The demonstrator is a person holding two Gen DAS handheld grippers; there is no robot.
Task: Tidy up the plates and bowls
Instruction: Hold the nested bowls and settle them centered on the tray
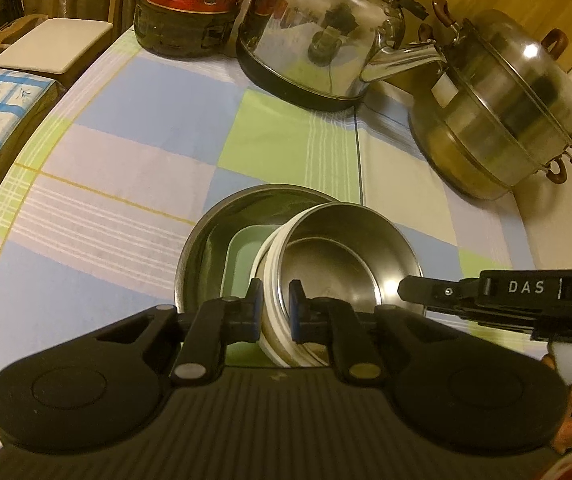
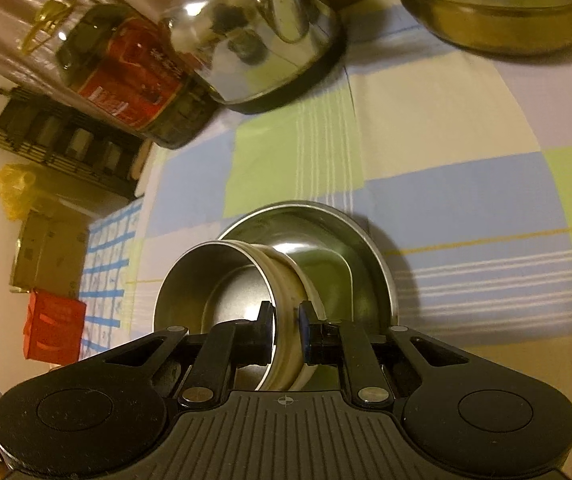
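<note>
Steel bowl (image 1: 350, 256) is pinched by both your tools — left tool (image 1: 275, 308), right tool (image 2: 286, 332) — over the steel plate (image 1: 221, 224).

Left wrist view sits right behind its own tool (image 1: 273, 308), looking steeply down and forward over the checked tabletop (image 1: 133, 168), very close to the steel bowl (image 1: 350, 256). Right wrist view does the same behind its tool (image 2: 286, 332), rolled sideways. Both share that bowl (image 2: 221, 280), the kettle (image 1: 318, 36) (image 2: 253, 36) and the oil bottle (image 1: 189, 4) (image 2: 125, 76) beyond
</note>
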